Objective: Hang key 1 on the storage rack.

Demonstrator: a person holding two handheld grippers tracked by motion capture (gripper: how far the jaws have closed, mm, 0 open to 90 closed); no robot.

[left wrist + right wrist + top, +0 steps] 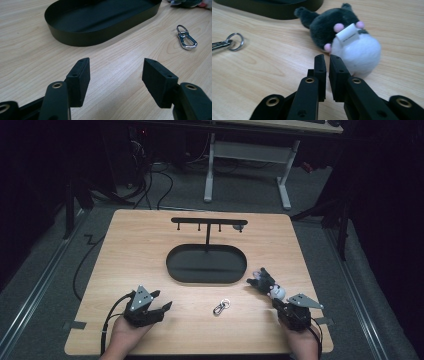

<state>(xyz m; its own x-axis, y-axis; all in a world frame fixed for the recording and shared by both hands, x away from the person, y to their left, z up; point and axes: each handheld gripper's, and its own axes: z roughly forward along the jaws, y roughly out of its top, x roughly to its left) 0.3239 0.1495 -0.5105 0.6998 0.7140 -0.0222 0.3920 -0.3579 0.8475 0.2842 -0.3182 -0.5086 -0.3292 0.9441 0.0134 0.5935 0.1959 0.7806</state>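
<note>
A small grey and white plush toy point(267, 283) point(352, 47) with pink dots and a white tag lies on the wooden table, right of the black oval tray point(172, 270) point(82, 37). My right gripper point(278, 303) point(327, 58) sits just short of the toy's white end, with only a narrow gap between its jaws and nothing in it. A metal clasp with a key ring point(221, 307) point(186, 38) point(229, 43) lies between the two grippers. My left gripper point(163, 300) point(116, 72) hovers open and empty near the front left, pointing toward the tray.
A black T-shaped stand point(207, 222) with small hooks rises from the tray's far side. The tray's corner point(274, 11) lies beyond the toy. Bare wood stretches left of the tray. A hand holds each gripper at the table's front edge.
</note>
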